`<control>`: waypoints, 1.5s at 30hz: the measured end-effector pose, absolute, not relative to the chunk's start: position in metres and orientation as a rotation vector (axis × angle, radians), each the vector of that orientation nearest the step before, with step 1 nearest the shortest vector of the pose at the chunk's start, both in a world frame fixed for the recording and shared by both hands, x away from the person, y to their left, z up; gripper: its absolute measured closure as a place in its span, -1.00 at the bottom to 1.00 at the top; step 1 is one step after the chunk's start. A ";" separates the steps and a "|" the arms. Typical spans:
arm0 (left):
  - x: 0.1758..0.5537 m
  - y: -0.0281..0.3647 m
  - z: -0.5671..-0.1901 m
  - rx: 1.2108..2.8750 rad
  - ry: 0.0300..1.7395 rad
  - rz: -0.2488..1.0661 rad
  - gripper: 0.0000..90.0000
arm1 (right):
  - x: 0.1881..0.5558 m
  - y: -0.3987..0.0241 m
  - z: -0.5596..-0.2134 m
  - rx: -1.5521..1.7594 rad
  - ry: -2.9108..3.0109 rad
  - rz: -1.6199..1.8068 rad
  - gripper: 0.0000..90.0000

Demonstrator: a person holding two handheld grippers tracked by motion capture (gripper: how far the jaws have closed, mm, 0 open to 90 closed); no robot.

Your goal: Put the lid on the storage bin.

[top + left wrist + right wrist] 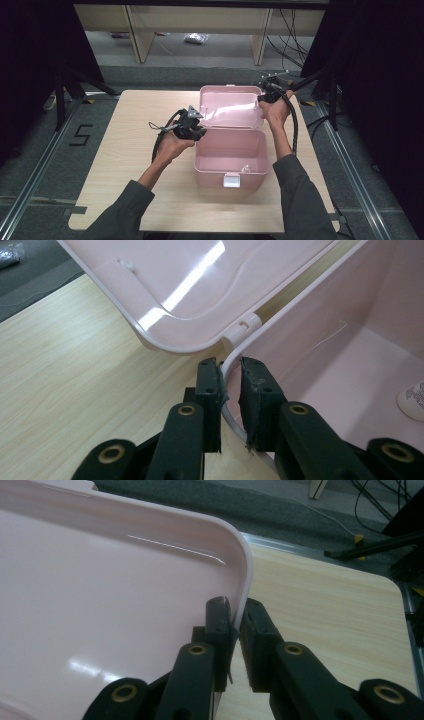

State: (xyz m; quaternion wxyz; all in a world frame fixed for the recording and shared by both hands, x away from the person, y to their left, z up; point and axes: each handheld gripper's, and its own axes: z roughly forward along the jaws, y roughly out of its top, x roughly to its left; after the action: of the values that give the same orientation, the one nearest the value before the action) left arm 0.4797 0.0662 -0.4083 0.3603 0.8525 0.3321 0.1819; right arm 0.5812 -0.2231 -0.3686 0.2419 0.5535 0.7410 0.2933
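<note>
A black "5" on the grey floor [82,134] left of the table [125,150].

Even overhead light, glare streaks on the glossy pink lid [190,285], dark surroundings, slightly soft close-ups.

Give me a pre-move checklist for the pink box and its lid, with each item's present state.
1. Left gripper fingers clamp the box rim near the hinge: ok.
2. Right gripper fingers pinch the lid edge: ok.
3. Lid raised, box interior open: ok.
4. Small white item sits inside the box, away from the rim: ok.
5. Front latch undamaged: cannot tell.
6. Box sits flat on the table: ok.
</note>
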 end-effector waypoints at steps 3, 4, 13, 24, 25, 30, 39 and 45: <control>0.480 0.066 -0.409 2.194 0.858 0.467 0.74 | 0.575 -0.224 -0.362 1.508 2.007 0.822 0.86; 0.480 0.066 -0.409 2.193 0.859 0.465 0.74 | 0.574 -0.225 -0.360 1.492 2.006 0.825 0.86; 0.479 0.065 -0.409 2.196 0.858 0.479 0.74 | 0.560 -0.227 -0.343 1.428 1.986 0.875 0.88; 0.480 0.063 -0.409 2.195 0.854 0.483 0.74 | 0.537 -0.231 -0.325 1.418 1.947 0.942 0.90; 0.480 0.064 -0.409 2.197 0.853 0.484 0.74 | 0.536 -0.232 -0.324 1.401 1.946 0.949 0.90; 0.480 0.064 -0.409 2.198 0.849 0.488 0.74 | 0.525 -0.234 -0.319 1.377 1.937 0.993 0.91; 0.480 0.062 -0.409 2.202 0.849 0.502 0.74 | 0.512 -0.235 -0.313 1.344 1.924 1.017 0.92; 0.480 0.062 -0.410 2.199 0.846 0.508 0.74 | 0.500 -0.236 -0.310 1.335 1.905 1.036 0.93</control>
State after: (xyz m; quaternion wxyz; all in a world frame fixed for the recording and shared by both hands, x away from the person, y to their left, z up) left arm 0.4797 0.0621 -0.4095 0.3573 0.8521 0.3279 0.1969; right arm 0.4997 -0.2358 -0.3105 0.2932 0.5013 0.7152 0.3890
